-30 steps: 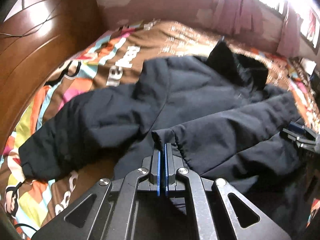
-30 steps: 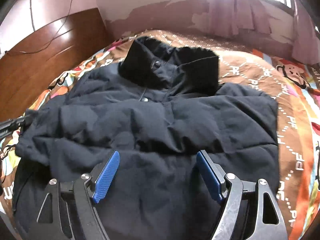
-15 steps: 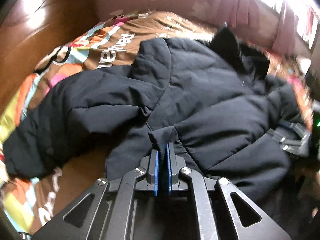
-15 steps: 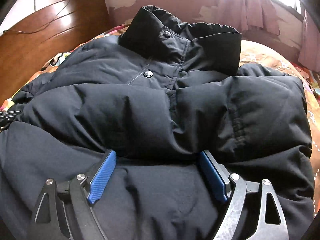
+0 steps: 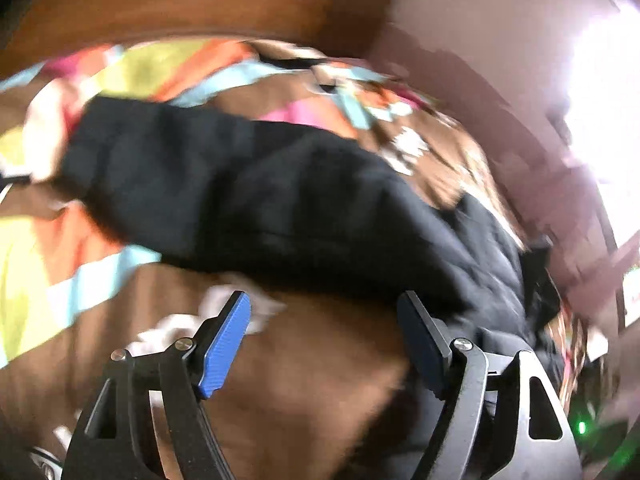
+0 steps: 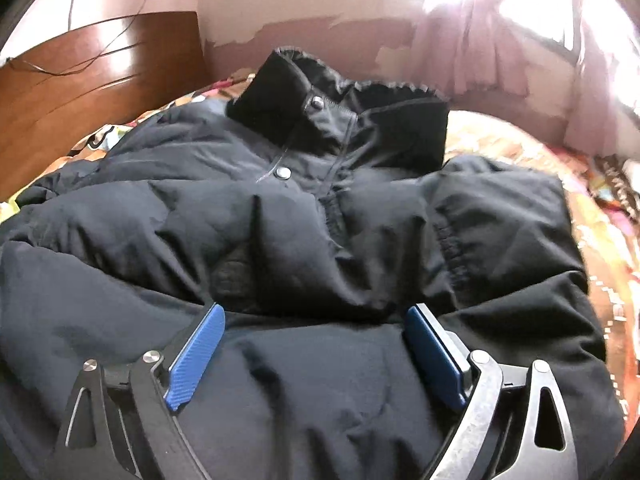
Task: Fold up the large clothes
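The black padded winter jacket [image 6: 320,240] lies spread across a bed covered by a brown bedspread with bright cartoon prints [image 5: 304,380], its stand-up collar [image 6: 340,120] at the far end of the jacket, toward the peeling pink wall [image 6: 304,36]. A sleeve lies folded across the jacket's chest. The right gripper [image 6: 316,354] hovers low over the jacket's near hem, its blue-padded jaws spreading wide with nothing clamped. In the blurred left wrist view, the left gripper [image 5: 324,340] sits just beside the jacket's outstretched sleeve [image 5: 224,188], over bare bedspread; its jaws are opening and grip nothing.
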A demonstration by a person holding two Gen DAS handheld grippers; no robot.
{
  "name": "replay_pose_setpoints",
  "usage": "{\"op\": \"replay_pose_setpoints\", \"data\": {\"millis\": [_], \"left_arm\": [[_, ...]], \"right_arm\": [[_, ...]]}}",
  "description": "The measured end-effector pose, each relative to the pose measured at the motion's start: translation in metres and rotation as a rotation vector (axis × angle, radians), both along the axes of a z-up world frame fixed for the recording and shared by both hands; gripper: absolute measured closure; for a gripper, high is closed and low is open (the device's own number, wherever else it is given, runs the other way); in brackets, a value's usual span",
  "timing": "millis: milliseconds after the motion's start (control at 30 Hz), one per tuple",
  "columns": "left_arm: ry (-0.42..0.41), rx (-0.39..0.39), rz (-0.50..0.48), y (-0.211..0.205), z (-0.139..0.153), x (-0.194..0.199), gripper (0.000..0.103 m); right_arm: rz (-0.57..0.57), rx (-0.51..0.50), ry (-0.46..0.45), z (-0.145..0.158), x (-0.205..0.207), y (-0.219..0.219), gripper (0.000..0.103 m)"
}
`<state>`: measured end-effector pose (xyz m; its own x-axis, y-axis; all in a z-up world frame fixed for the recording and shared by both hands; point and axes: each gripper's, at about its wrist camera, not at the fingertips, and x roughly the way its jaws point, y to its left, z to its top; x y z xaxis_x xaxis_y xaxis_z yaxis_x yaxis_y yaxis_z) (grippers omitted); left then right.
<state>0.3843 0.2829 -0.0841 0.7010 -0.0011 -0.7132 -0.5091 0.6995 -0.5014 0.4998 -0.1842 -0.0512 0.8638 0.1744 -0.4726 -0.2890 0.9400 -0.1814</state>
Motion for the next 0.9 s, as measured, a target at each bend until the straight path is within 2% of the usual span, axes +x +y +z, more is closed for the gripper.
{"op": "replay_pose_setpoints", "data": {"millis": [167, 233, 333, 400, 467, 600, 667, 733, 767, 867, 900], "left_arm": [[0.049, -0.058, 0.184, 0.061, -0.027, -0.038, 0.033], [0.071, -0.06, 0.235, 0.077, -0.031, -0.048, 0.033], [0.088, -0.082, 0.288, 0.1, -0.034, -0.051, 0.033], [0.087, -0.109, 0.306, 0.11, -0.036, -0.047, 0.033], [0.085, -0.148, 0.328, 0.122, -0.041, -0.043, 0.033], [0.09, -0.139, 0.372, 0.139, -0.045, -0.039, 0.034], [0.098, -0.102, 0.385, 0.145, -0.045, -0.036, 0.051], [0.135, -0.066, 0.377, 0.15, -0.046, -0.032, 0.078], [0.156, -0.041, 0.379, 0.151, -0.046, -0.033, 0.082], [0.138, -0.002, 0.37, 0.15, -0.044, -0.038, 0.089], [0.129, 0.036, 0.371, 0.147, -0.039, -0.04, 0.09]], "right_arm": [[0.021, 0.02, -0.104, 0.015, -0.024, 0.004, 0.011], [0.015, 0.027, -0.162, 0.028, -0.035, 0.012, 0.008], [0.073, 0.048, -0.192, 0.046, -0.041, 0.034, 0.005], [0.108, 0.064, -0.182, 0.056, -0.04, 0.053, 0.005], [0.164, 0.09, -0.133, 0.064, -0.032, 0.076, 0.005], [0.238, 0.089, -0.033, 0.062, -0.015, 0.127, 0.005], [0.266, 0.038, -0.012, 0.051, -0.009, 0.153, 0.005], [0.268, -0.017, 0.003, 0.037, -0.005, 0.168, 0.005], [0.256, -0.048, 0.025, 0.027, 0.0, 0.176, 0.005], [0.231, -0.1, 0.04, 0.009, 0.006, 0.186, 0.0], [0.227, -0.108, 0.037, 0.007, 0.006, 0.187, 0.0]]}}
